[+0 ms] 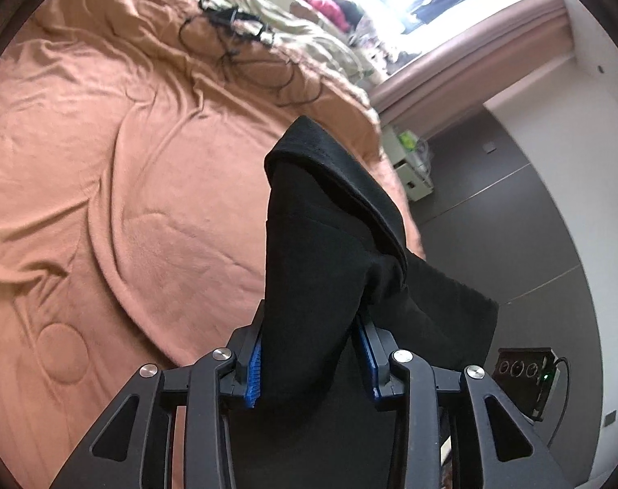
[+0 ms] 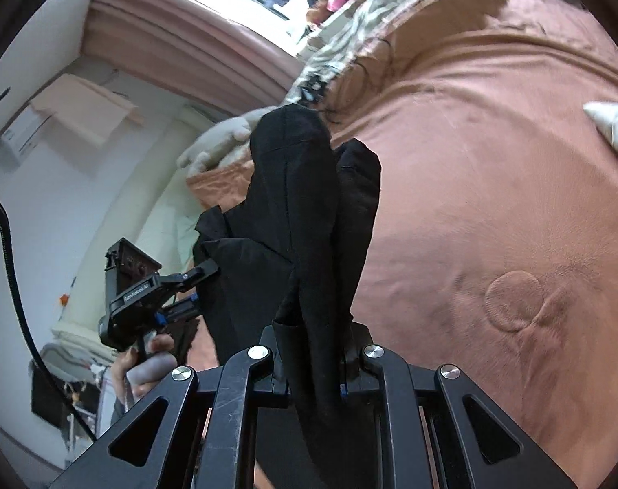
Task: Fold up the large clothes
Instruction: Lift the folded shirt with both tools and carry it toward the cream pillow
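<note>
A large black garment (image 1: 329,244) hangs between my two grippers, lifted above an orange-brown bedspread (image 1: 125,163). My left gripper (image 1: 311,350) is shut on a thick bunch of the black cloth, which covers the fingertips and drapes to the right. In the right wrist view my right gripper (image 2: 313,362) is shut on another bunch of the same garment (image 2: 304,203), which stands up in folds before the camera. The left gripper also shows in the right wrist view (image 2: 194,281), held in a hand at the left, with cloth at its fingers.
The bedspread (image 2: 492,163) fills most of both views. Black cables (image 1: 235,36) lie on it at the far side, by a pale patterned blanket (image 1: 300,20). A white item (image 2: 614,126) lies at the bed's right. A black box (image 1: 524,375) sits on the dark floor.
</note>
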